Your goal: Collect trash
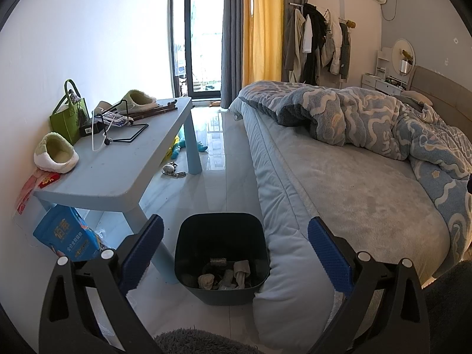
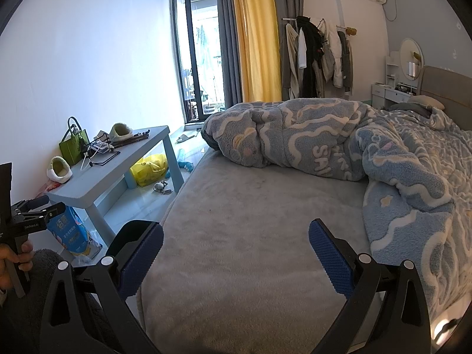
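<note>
The left gripper is wide open and holds nothing; it hangs above the bin. The bin stands on the floor, touching the bed, with crumpled trash at its bottom. The right gripper is also wide open and empty, over the grey bed sheet. Farther left stands a blue table with slippers and a green bag. A blanket lies on the bed.

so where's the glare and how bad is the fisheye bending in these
Left wrist view: the balcony door is blown out and mirrors off the glossy floor; the bed edge bows and black corners ring the frame. Right wrist view: the door is bright too, and its frame and the curtain lean.
</note>
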